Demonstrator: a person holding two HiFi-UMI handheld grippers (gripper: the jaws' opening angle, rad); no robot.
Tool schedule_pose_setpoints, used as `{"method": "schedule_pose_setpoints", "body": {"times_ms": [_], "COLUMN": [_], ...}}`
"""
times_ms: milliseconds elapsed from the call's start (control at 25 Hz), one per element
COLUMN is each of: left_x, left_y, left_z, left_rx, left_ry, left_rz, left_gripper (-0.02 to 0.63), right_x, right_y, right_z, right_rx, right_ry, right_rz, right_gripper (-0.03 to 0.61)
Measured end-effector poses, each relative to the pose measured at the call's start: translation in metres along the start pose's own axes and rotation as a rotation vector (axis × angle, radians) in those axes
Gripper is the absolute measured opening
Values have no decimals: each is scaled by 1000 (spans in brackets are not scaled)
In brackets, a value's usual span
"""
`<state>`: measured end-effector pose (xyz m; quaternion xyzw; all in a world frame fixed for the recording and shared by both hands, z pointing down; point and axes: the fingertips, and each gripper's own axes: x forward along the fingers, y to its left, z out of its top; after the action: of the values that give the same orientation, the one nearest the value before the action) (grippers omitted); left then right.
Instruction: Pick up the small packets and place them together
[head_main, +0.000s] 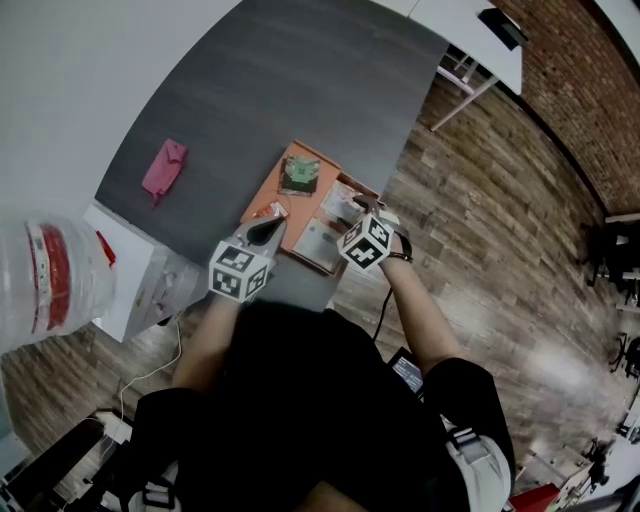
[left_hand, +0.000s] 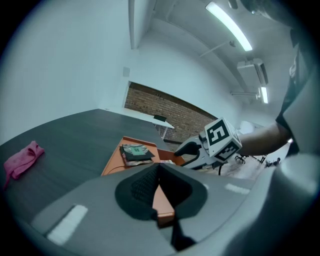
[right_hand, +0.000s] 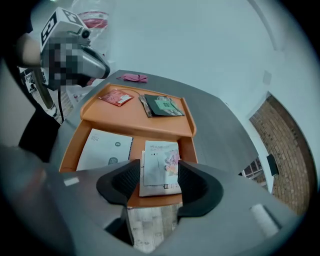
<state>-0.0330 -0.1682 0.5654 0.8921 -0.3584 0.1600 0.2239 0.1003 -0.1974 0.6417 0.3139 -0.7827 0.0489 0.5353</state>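
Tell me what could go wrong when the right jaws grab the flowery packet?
The flowery packet lies on a second packet, so the right gripper, jaws open, might lift both or just slide the top one. Both lie flat on the tray, so the jaws may only push them. They sit by the tray's near edge; a push could send them to the floor.

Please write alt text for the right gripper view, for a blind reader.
The right gripper hangs open over a stack of white packets in the near compartment of an orange tray. Another white packet lies left of them; a red packet and a dark green packet lie in the far compartment.
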Motion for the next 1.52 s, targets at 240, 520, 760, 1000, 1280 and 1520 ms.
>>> {"method": "schedule_pose_setpoints", "body": {"times_ms": [240,520,760,1000,1280,1520], "left_x": [-7,-16,-19,-18,-15,-15], "left_y": [6,17,21,23,22,25], "left_z": [-9,-16,-21,-26,-27,-26], "left_rx": [-32,-64,-85,-81,-84,-82], "left_ry": [12,17,20,35,36,36], "left_rz": [29,62,80,83,82,87], "left_gripper": [0,0,0,0,0,0], "right_x": [21,42,52,54,50,44], "right_y": [1,-4,-6,-4,5,20], "right_z": [-1,3,-4,-6,-7,-5], "right_rx": [-33,-30,-10,31,-45,-77], "right_ry": [63,104,164,174,167,166], "right_rz": [48,74,115,172,181,224], "right_gripper": [307,334,376,376,319,307]}}
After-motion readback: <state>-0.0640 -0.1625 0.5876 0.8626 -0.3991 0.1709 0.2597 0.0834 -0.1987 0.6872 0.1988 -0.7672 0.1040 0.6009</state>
